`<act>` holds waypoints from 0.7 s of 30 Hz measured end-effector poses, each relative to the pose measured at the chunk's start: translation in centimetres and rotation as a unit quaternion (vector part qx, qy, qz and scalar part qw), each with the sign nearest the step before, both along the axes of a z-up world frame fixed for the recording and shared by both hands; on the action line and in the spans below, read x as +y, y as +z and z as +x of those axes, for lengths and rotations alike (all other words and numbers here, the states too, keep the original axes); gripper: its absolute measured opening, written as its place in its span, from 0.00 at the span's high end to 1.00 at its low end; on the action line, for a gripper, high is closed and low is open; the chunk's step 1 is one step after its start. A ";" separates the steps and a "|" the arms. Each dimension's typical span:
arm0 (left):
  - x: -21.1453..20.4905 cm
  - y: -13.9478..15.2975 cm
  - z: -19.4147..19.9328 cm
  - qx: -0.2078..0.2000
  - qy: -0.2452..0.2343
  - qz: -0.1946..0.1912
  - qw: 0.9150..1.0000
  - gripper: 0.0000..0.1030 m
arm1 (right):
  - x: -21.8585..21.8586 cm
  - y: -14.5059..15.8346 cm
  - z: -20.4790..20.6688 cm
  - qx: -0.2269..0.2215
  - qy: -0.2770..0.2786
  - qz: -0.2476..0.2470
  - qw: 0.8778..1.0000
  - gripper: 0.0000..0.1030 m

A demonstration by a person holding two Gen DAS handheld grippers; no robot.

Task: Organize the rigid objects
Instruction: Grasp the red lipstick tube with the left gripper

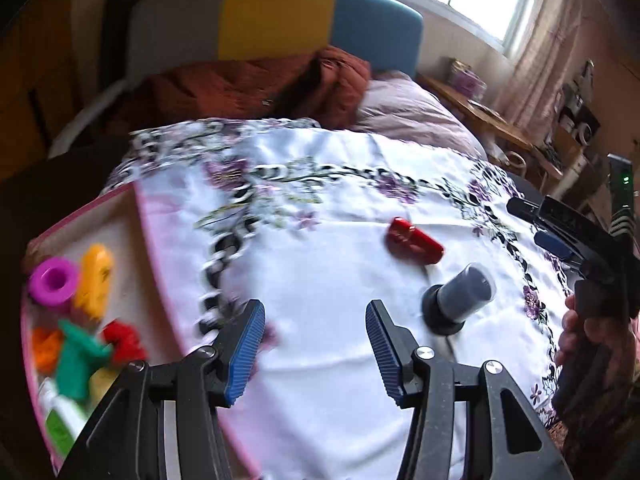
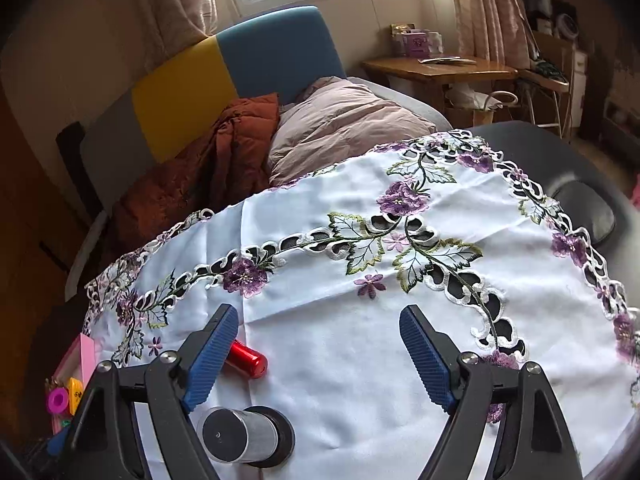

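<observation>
A red glossy cylinder lies on the white embroidered cloth, with a grey cylinder on a black base on its side just nearer. My left gripper hovers over the cloth left of both, open, nothing between its blue pads. In the left wrist view my right gripper enters from the right edge, held by a hand. In the right wrist view that right gripper is open and empty. The red cylinder pokes out behind its left finger, and the grey cylinder lies below it.
A pink box at the cloth's left edge holds several coloured plastic toys, among them a magenta ring and a yellow piece; the box also shows at the lower left of the right wrist view. Behind the table are a sofa with cushions and a wooden desk.
</observation>
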State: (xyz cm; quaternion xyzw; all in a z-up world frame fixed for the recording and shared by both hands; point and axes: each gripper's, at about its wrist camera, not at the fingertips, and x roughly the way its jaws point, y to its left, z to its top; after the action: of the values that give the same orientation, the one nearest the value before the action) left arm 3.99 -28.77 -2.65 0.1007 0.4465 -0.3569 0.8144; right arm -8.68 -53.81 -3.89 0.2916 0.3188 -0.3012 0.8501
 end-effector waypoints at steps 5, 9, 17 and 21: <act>-5.9 -0.6 0.3 -0.019 -0.072 0.021 0.997 0.46 | -0.6 -0.2 -0.3 -0.009 -0.008 0.024 1.000 0.18; -9.9 -1.7 1.0 -0.016 -0.137 0.033 0.990 0.31 | -1.0 -0.5 -0.4 -0.013 -0.010 0.042 0.999 0.18; -15.5 -4.2 1.9 0.011 -0.227 0.052 0.973 0.21 | -1.6 -1.3 -0.5 -0.016 -0.013 0.073 0.997 0.17; -17.2 -5.0 2.1 0.027 -0.247 0.053 0.967 0.19 | -2.0 -1.7 -0.4 -0.016 -0.013 0.089 0.996 0.17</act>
State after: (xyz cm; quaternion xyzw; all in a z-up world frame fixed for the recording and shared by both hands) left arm 6.12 -45.97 -7.68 0.2409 0.4475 -0.5253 0.6825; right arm -9.11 -55.79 -5.63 0.3754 0.3270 -0.2782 0.8214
